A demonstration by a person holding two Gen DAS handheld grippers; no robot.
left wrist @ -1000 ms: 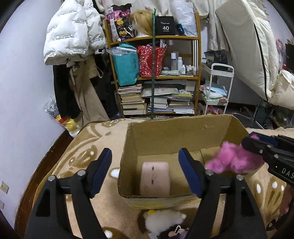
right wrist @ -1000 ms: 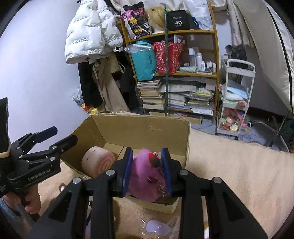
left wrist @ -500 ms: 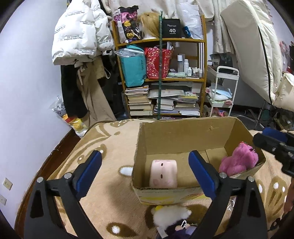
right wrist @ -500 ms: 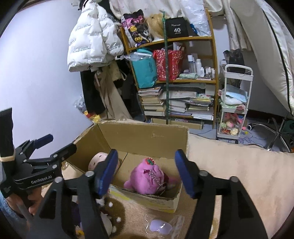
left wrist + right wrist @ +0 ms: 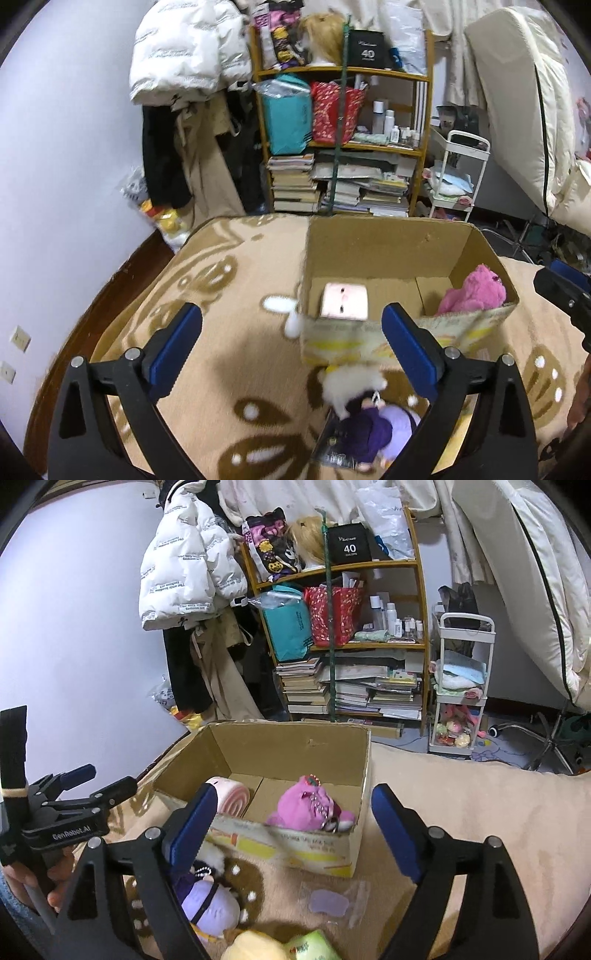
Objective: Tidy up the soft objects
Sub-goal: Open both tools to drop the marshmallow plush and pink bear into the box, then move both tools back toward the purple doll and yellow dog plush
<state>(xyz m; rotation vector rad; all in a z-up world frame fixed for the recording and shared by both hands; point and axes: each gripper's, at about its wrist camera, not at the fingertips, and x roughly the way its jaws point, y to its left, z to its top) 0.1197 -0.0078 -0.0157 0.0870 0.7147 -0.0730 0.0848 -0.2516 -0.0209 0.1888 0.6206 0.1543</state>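
An open cardboard box [image 5: 384,251] [image 5: 291,746] stands on the tan blanket. Inside lie a pink roll-shaped plush [image 5: 344,301] [image 5: 232,799] on the left and a pink fuzzy plush [image 5: 471,293] [image 5: 308,808] on the right. A purple and white doll [image 5: 369,424] [image 5: 207,897] lies on the blanket in front of the box. My left gripper [image 5: 291,347] is open and empty, above the blanket near the box's front. My right gripper [image 5: 291,829] is open and empty, pulled back in front of the box. A yellow and green soft item [image 5: 273,947] lies at the bottom edge.
A small clear bag with a purple piece [image 5: 330,902] lies on the blanket before the box. A wooden shelf [image 5: 343,147] with books and bags stands behind, next to a white cart [image 5: 456,177]. A white jacket [image 5: 184,557] hangs at the left wall.
My right gripper opened, let go of the pink fuzzy plush inside the box and drew back. My left gripper pulled back and up from the box, bringing the purple doll into view.
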